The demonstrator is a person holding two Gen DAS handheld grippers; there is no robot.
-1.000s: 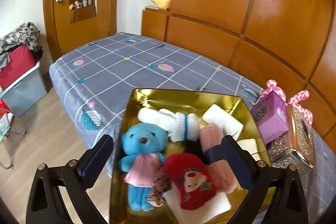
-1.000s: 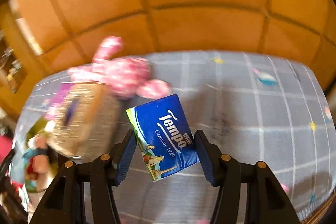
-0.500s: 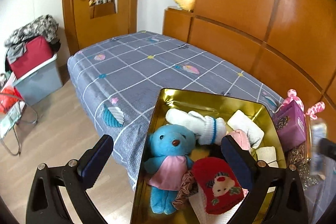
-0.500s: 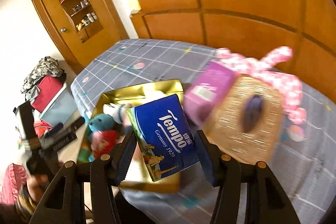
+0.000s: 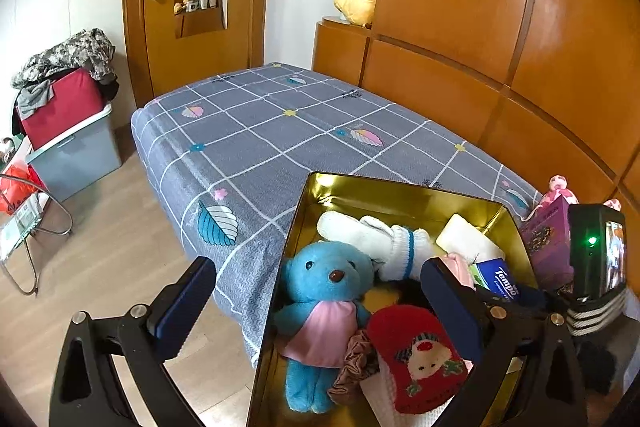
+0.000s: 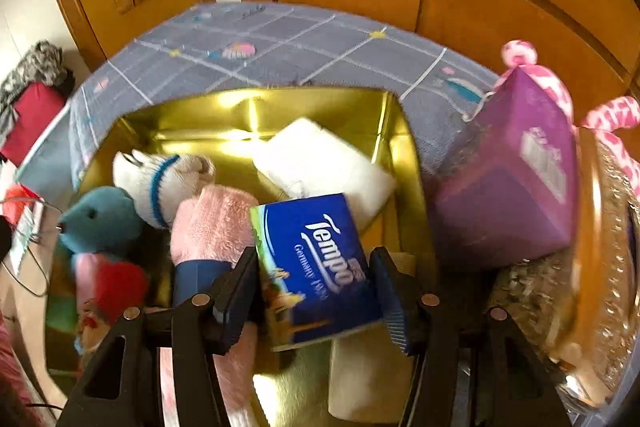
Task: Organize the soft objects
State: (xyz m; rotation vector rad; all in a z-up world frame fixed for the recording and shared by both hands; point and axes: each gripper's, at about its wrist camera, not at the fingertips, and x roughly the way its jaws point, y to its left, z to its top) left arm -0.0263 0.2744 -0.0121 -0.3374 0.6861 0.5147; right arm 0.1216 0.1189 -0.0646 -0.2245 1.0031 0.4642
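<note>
Tissue pack (image 6: 316, 263): blue, printed "Tempo" in white, tilted, a small scene picture at its lower end; undamaged.
Right gripper (image 6: 316, 291): both pads pressed on the pack's sides, holding it over the tin's right half, near the right wall.
Left gripper (image 5: 316, 299): jaws wide apart, nothing between the pads; hovers over the tin's near left edge.
Tin (image 5: 396, 191): gold, rectangular, open-topped; sits at the near corner of the bed (image 5: 280, 123), overhanging the left edge.
Tin contents: blue teddy bear (image 5: 328, 291) in a pink dress at the left; white mitten (image 5: 372, 239) with a blue stripe toward the far wall; red sock (image 5: 416, 351) with a cartoon face at the near end; brown scrunchie (image 5: 356, 355) touching bear and sock; rolled pink towel (image 6: 212, 227) just left of the pack; white folded cloth (image 6: 320, 159) at the far right corner.
Obstructions: pink towel and white cloth lie directly beneath and beside the pack.
Surroundings: purple box (image 6: 508, 183) just outside the tin's right wall; pink spotted toy (image 6: 560, 95) behind it.
</note>
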